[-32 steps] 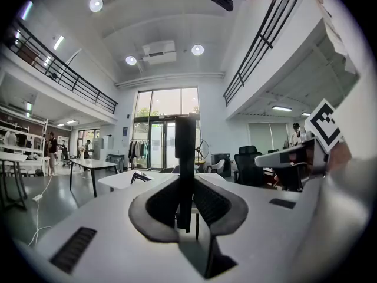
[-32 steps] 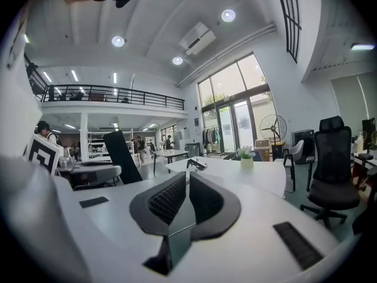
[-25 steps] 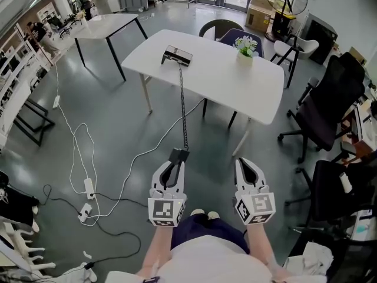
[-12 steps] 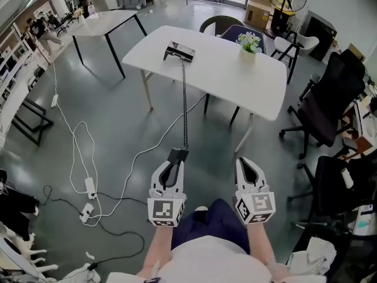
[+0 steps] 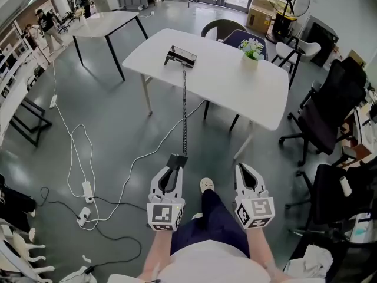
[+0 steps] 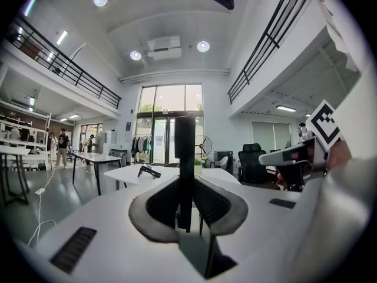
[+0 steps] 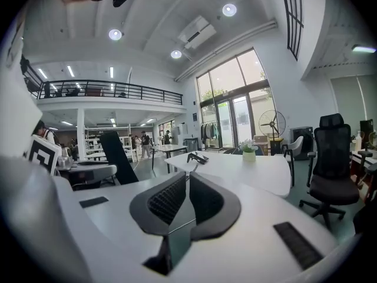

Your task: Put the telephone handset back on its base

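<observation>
The black telephone handset (image 5: 177, 158) stands upright between the jaws of my left gripper (image 5: 175, 167), which is shut on it. Its coiled cord (image 5: 184, 114) runs taut up to the telephone base (image 5: 180, 56) on the white table (image 5: 230, 84) ahead. In the left gripper view the handset (image 6: 184, 152) rises from the left gripper (image 6: 187, 187), with the base (image 6: 149, 171) far off on the table. My right gripper (image 5: 247, 171) hangs beside it, shut and empty. The right gripper view shows the right gripper (image 7: 187, 188), the base (image 7: 197, 158) and the handset (image 7: 118, 155) at left.
A potted plant (image 5: 251, 49) stands on the table's far right. Black office chairs (image 5: 327, 108) crowd the right side, and a chair (image 5: 221, 28) sits behind the table. Cables and power strips (image 5: 85, 187) lie on the floor at left. Another table (image 5: 109, 22) stands at back left.
The person has stepped towards the table, one foot now forward between the grippers. Both grippers keep their pose, the left still gripping the handset.
</observation>
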